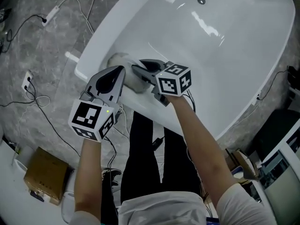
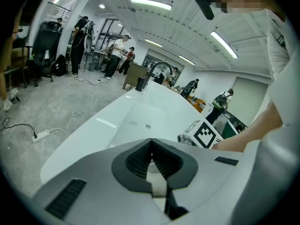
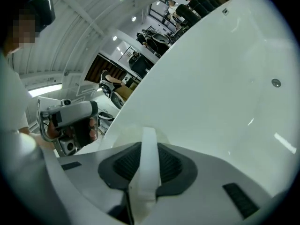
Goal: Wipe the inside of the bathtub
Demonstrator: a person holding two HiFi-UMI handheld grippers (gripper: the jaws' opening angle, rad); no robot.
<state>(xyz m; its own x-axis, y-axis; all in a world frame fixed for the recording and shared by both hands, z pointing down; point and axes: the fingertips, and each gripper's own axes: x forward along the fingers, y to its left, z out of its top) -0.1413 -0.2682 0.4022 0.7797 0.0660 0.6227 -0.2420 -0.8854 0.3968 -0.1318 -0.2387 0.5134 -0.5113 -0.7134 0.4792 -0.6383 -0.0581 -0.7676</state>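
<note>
— Fingers, both sides?

— My right gripper [image 1: 137, 70] has its fingers clamped on a white cloth [image 1: 121, 60]; a strip of it runs up between the ribbed pads in the right gripper view. My left gripper [image 1: 121, 71] has its fingers brought together at the tips, with nothing between them. The two grippers sit just beside each other, noses nearly meeting.

— Where's the cloth relative to the tub?

— At the near end of the bathtub [image 1: 234, 50], bunched just inside the rim, ahead of both grippers. I can't tell whether it is pressing on the wall.

— Surface?

— Glossy white all over, with bright streaks of reflected light across the basin. A round metal drain fitting [image 1: 201, 0] sits towards the far end.

— Room?

— The floor [image 1: 44, 55] is grey and marbled. Cables [image 1: 35, 104] trail over it to the left of the tub, and a white power strip [image 1: 50, 13] lies among them. A cardboard box [image 1: 44, 175] sits near my left leg. The left gripper view shows an open workshop hall with long ceiling lights [image 2: 150, 3], a curved tap [image 2: 160, 67] at the tub's far end and people [image 2: 115, 55] standing well apart from the tub among racks and chairs.
</note>
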